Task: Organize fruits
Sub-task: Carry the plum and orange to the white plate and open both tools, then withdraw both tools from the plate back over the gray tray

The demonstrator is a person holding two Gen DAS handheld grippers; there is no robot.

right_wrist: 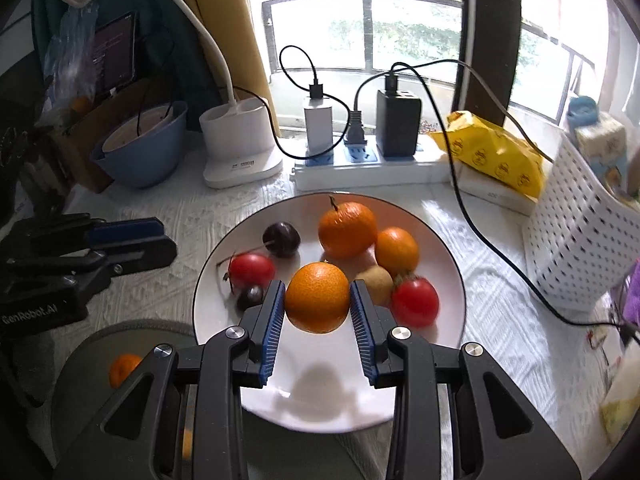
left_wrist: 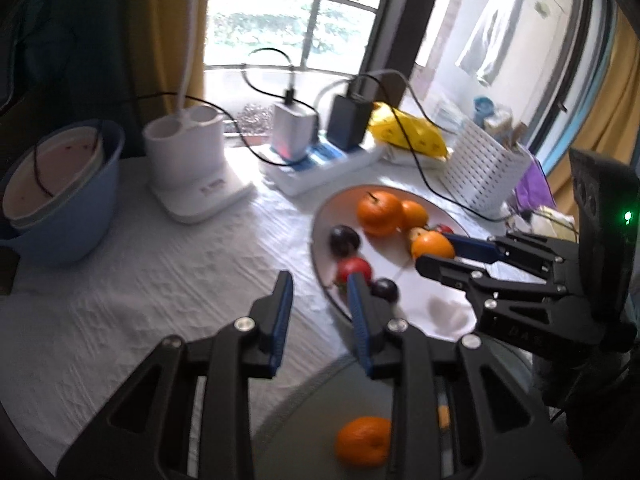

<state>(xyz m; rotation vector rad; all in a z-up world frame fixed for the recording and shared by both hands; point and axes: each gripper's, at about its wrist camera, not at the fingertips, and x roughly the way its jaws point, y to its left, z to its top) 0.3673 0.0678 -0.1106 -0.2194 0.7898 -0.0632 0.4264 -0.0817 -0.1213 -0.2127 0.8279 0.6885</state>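
Note:
A white plate (right_wrist: pixel 320 396) holds two oranges (right_wrist: pixel 347 229), two red fruits (right_wrist: pixel 414 300), two dark plums (right_wrist: pixel 281 239) and a kiwi (right_wrist: pixel 376 282). My right gripper (right_wrist: pixel 318 304) is shut on a third orange (right_wrist: pixel 317 298), which casts a shadow on the plate below it. The left wrist view shows that same grip (left_wrist: pixel 434 250) over the white plate (left_wrist: pixel 400 276). My left gripper (left_wrist: pixel 320 312) hovers over the tablecloth at the white plate's left rim, jaws a narrow gap apart with nothing between them. Under it lies a grey plate (left_wrist: pixel 312 420) with one orange (left_wrist: pixel 362 442).
A blue bowl (left_wrist: pixel 68 216), a white lamp base (left_wrist: pixel 192 160), a power strip with chargers (left_wrist: pixel 320 160), a yellow bag (left_wrist: pixel 408 132) and a white perforated basket (left_wrist: pixel 484 172) ring the back of the table. A black cable (right_wrist: pixel 500 248) trails right of the white plate.

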